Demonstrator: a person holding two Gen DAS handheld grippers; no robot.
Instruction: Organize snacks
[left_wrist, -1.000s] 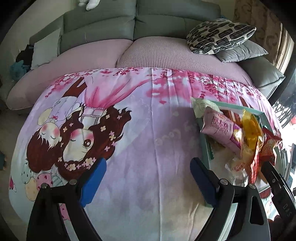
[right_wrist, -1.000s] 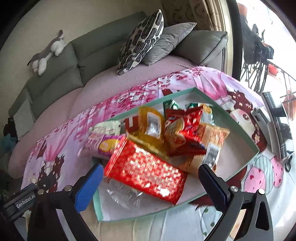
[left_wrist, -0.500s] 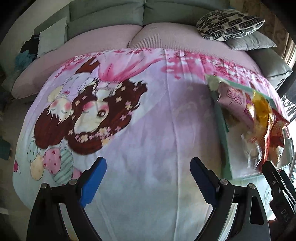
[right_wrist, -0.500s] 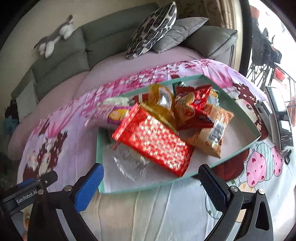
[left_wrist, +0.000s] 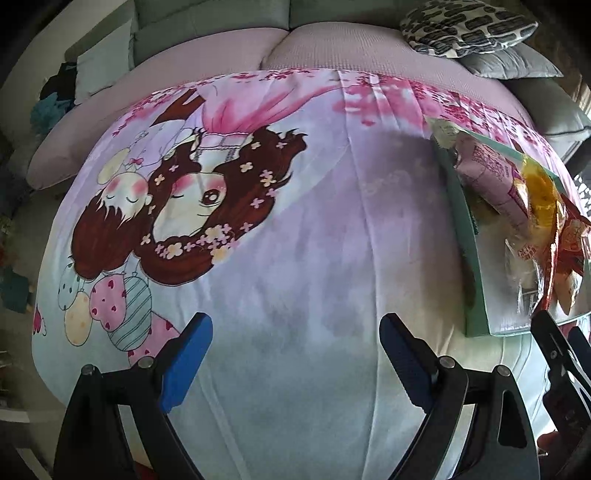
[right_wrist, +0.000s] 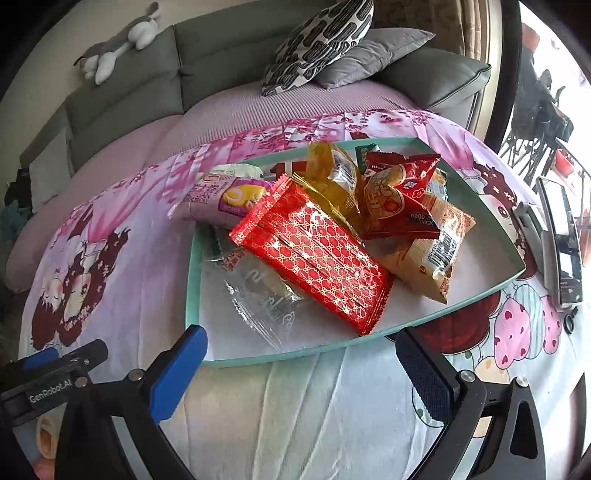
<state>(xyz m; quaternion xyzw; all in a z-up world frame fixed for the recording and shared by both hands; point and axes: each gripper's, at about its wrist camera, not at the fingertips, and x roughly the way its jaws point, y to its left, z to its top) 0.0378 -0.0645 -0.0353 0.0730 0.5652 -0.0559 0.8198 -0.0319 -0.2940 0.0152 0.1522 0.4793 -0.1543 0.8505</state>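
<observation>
A teal-rimmed box lid (right_wrist: 192, 266) lies on the cartoon bedsheet and holds a heap of snack packs. On top is a shiny red patterned pack (right_wrist: 314, 254), with a clear wrapper (right_wrist: 266, 295) beside it, a purple roll pack (right_wrist: 229, 199), a yellow pack (right_wrist: 332, 181), a red pouch (right_wrist: 395, 192) and an orange bag (right_wrist: 432, 251). My right gripper (right_wrist: 299, 354) hangs open just in front of the lid's near edge, nothing between its fingers. My left gripper (left_wrist: 295, 339) stands open over bare sheet, left of the lid (left_wrist: 476, 266).
A grey sofa (right_wrist: 122, 96) with a patterned cushion (right_wrist: 317, 40) and a plush toy (right_wrist: 110, 55) runs along the back. A phone-like device (right_wrist: 561, 229) lies at the sheet's right side. The sheet (left_wrist: 295, 240) drops off at its rounded edges.
Both views have tilted downward and drawn nearer to the sheet. The lid and its snacks now sit lower and larger in the right wrist view. Both grippers stay open.
</observation>
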